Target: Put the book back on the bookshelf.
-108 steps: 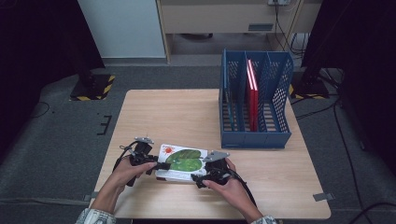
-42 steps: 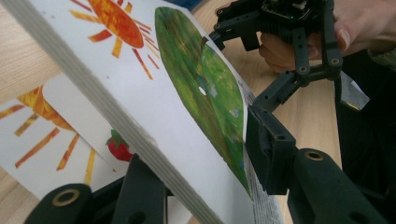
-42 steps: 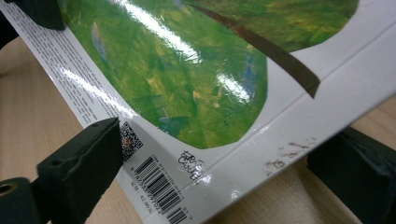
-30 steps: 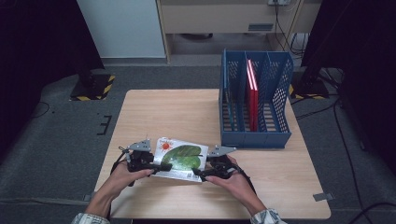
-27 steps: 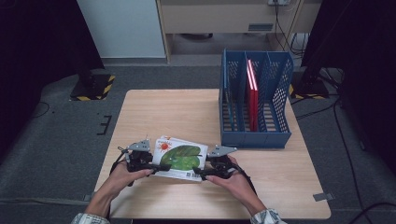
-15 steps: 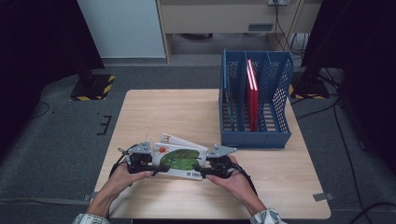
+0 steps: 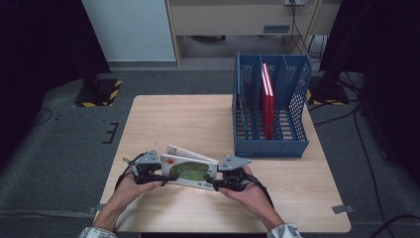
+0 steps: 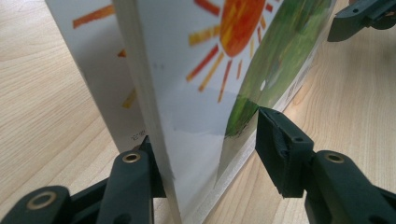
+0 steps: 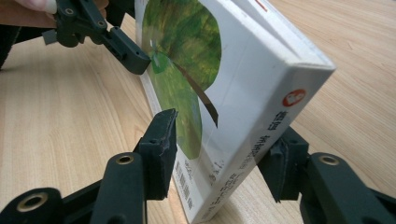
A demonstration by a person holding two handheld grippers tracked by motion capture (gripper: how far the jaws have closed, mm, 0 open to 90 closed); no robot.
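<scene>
A white picture book with an orange sun and a green leaf on its cover stands tilted on its long edge near the table's front, its covers slightly splayed. My left gripper is shut on the book's left end; in the left gripper view one jaw presses the back cover and the other the front cover. My right gripper holds the spine end. Its jaws have just been closing, and they now press on the book between them.
A blue mesh file rack stands at the table's right back, with a red book upright in a middle slot. Bare wooden tabletop lies between the book and the rack. Dark floor surrounds the table.
The book has been tipped up from lying flat to standing on its long edge between both grippers. Both hands stayed almost where they were.
</scene>
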